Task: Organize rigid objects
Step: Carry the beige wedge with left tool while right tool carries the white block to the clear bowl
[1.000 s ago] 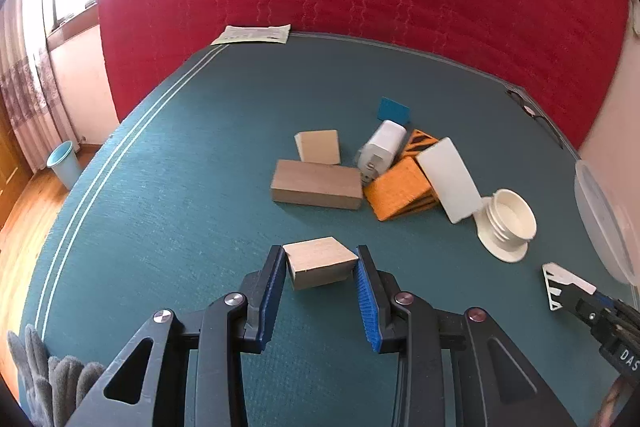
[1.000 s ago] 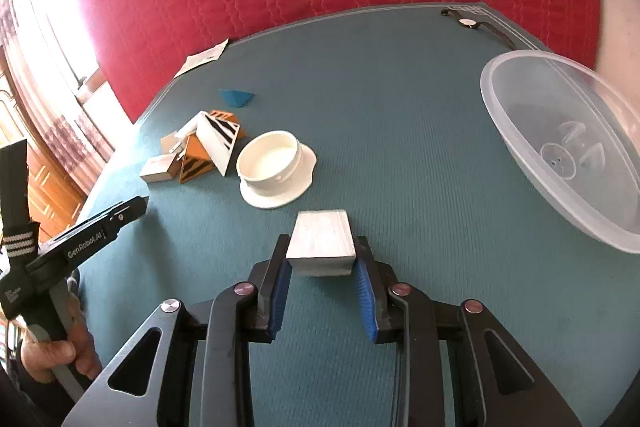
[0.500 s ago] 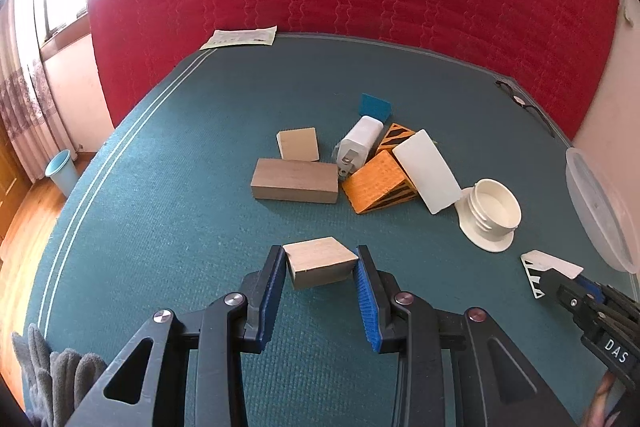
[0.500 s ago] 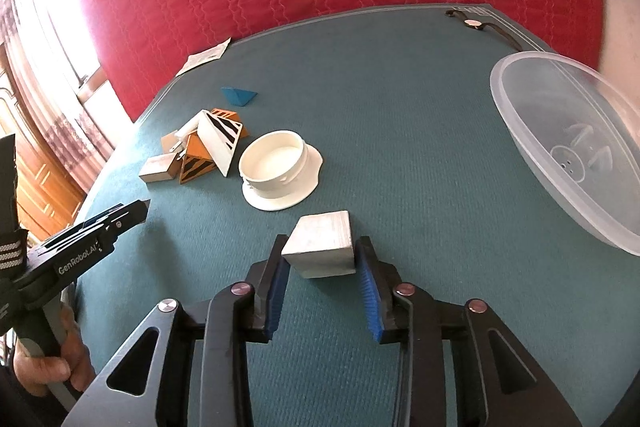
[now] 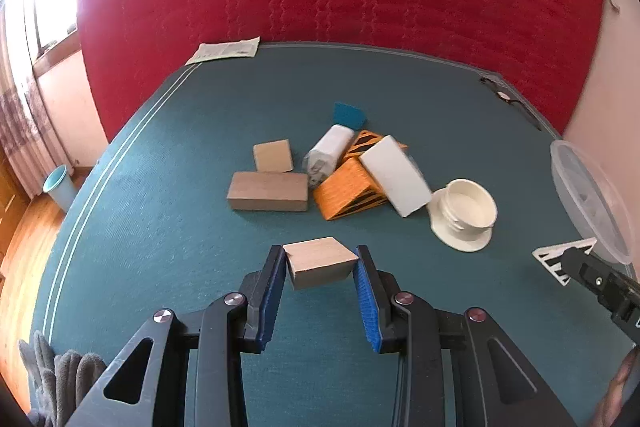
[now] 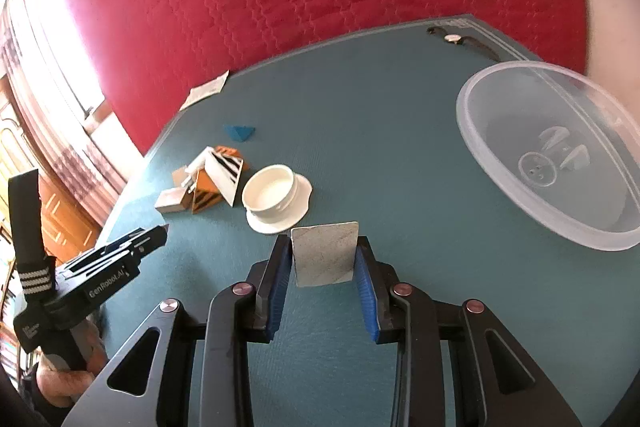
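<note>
My left gripper (image 5: 320, 267) is shut on a small wooden block (image 5: 320, 261), held above the green table (image 5: 160, 227). My right gripper (image 6: 324, 259) is shut on a white wedge (image 6: 324, 255) with a flat grey-white face toward the camera; its striped side (image 5: 560, 257) shows at the right of the left wrist view. Ahead of the left gripper lies a pile: a long wooden block (image 5: 268, 191), a square wooden block (image 5: 273, 155), a white charger (image 5: 329, 155), orange striped wedges (image 5: 348, 189), a white slab (image 5: 394, 175) and a blue piece (image 5: 349, 115).
A white flanged cup (image 5: 466, 217) (image 6: 276, 197) stands right of the pile. A clear plastic bowl (image 6: 560, 155) sits at the table's right. A paper (image 5: 224, 50) and a wristwatch (image 6: 454, 38) lie at the far edge. A red quilted wall backs the table.
Both grippers have risen a little with their loads. The white wedge has tipped in the right gripper, its flat face now toward the camera. The pile sits lower and farther in the left view.
</note>
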`<state>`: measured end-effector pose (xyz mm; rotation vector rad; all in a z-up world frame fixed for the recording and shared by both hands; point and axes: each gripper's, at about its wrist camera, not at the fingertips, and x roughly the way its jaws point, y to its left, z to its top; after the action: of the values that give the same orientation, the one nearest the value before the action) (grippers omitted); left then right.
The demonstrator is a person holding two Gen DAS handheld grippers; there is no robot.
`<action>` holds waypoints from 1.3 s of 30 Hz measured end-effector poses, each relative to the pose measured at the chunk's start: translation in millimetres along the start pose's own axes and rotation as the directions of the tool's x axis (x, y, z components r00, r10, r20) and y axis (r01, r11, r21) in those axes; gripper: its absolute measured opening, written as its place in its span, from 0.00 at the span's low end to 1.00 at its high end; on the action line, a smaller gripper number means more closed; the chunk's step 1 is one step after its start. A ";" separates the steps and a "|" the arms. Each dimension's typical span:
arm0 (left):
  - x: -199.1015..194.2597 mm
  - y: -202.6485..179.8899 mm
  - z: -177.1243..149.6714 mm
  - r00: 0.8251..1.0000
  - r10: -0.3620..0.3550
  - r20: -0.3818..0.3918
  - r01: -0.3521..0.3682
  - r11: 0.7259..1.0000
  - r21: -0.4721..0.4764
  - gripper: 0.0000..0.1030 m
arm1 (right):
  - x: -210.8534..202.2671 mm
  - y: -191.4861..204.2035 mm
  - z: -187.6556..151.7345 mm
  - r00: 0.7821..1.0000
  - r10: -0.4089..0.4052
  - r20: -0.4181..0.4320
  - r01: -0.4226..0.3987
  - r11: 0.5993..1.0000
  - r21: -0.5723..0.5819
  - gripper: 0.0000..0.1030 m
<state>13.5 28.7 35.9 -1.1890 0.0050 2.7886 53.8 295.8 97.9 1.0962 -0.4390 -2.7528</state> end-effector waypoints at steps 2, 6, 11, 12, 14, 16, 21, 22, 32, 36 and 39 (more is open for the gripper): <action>-3.1 -5.4 0.5 1.000 -0.004 0.006 0.004 1.000 0.012 0.35 | -5.3 -3.9 1.7 1.000 0.002 0.016 -0.002 1.000 0.009 0.31; -6.7 -16.6 2.4 1.000 -0.013 0.012 0.013 0.999 0.034 0.36 | -16.0 -12.6 4.3 0.999 -0.004 0.047 0.003 1.000 0.020 0.31; -9.4 -33.6 6.1 1.000 -0.025 0.018 0.024 0.997 0.071 0.35 | -27.9 -26.8 7.1 0.997 -0.014 0.078 0.011 0.999 0.040 0.31; -9.6 -37.3 6.7 0.999 -0.027 0.019 0.026 0.997 0.079 0.36 | -29.8 -29.8 7.5 0.996 -0.016 0.083 0.012 0.999 0.045 0.31; -10.4 -46.1 7.8 0.999 -0.034 0.020 0.032 0.995 0.097 0.36 | -33.1 -36.3 8.8 0.995 -0.023 0.093 0.018 0.998 0.053 0.31; -11.5 -53.7 8.7 0.999 -0.039 0.023 0.036 0.993 0.113 0.36 | -37.3 -43.3 10.0 0.994 -0.034 0.105 0.027 0.998 0.062 0.31; -12.7 -75.4 11.2 0.998 -0.054 0.029 0.048 0.986 0.158 0.36 | -47.7 -62.5 12.5 0.989 -0.062 0.131 0.051 0.995 0.087 0.31; -12.9 -79.5 11.6 0.998 -0.057 0.029 0.051 0.985 0.166 0.36 | -49.9 -66.8 13.0 0.988 -0.070 0.137 0.057 0.994 0.093 0.31; -10.0 -122.4 17.2 0.995 -0.100 0.022 0.092 0.966 0.243 0.36 | -63.7 -107.3 19.3 0.974 -0.148 0.169 0.120 0.979 0.162 0.31; -7.8 -139.2 20.1 0.993 -0.121 0.018 0.111 0.956 0.270 0.36 | -71.0 -125.0 24.0 0.965 -0.191 0.180 0.157 0.970 0.188 0.31; -7.3 -154.1 22.7 0.990 -0.141 0.017 0.130 0.947 0.294 0.36 | -77.7 -141.0 26.0 0.956 -0.226 0.186 0.186 0.960 0.212 0.31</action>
<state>18.0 182.2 63.0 -1.0222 0.3098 2.5771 88.1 453.5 120.8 0.9424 -0.6658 -3.0818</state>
